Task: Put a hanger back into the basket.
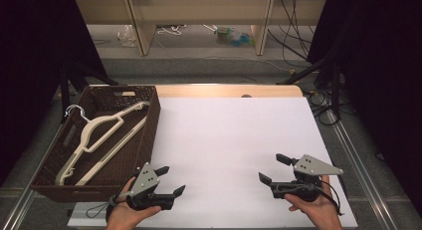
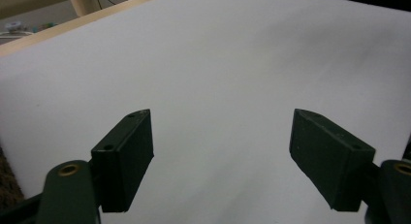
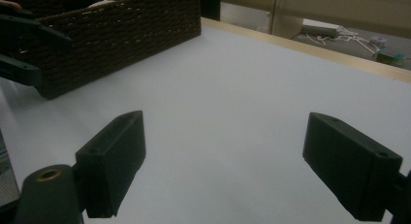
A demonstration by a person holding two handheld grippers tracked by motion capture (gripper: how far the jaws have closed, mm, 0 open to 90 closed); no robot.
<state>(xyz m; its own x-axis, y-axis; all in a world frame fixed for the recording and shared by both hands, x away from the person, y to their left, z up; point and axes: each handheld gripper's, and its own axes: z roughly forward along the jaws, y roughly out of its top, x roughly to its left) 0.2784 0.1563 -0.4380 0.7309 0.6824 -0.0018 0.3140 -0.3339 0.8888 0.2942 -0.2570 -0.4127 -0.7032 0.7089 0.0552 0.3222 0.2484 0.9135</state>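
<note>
Lying in the brown woven basket (image 1: 149, 121) at the left edge of the table, the cream hanger (image 1: 102, 140) sat slantwise, its metal hook toward the far left corner and its long bar running down toward the near end. Nothing touched it. The basket rested partly on the white sheet (image 1: 229, 140) that covered the tabletop, its right wall just beside the left gripper (image 1: 170, 180).

Left gripper: held low over the white sheet at the basket's near right corner, jaws pointing to the right across the table. Jaws stood wide apart; in the left gripper view bare white sheet showed between them, nothing held.

Right gripper (image 1: 271, 169): over the near right part of the sheet, well apart from the basket, jaws pointing left toward the other gripper. Jaws likewise spread wide, nothing between them in the right gripper view (image 3: 223, 161); that view showed the basket's woven wall at upper left, with the left gripper's dark jaws in front of it.

Beyond the table's wooden far edge (image 1: 224, 89), a floor with loose cables and a pale shelf frame (image 1: 199, 11).
</note>
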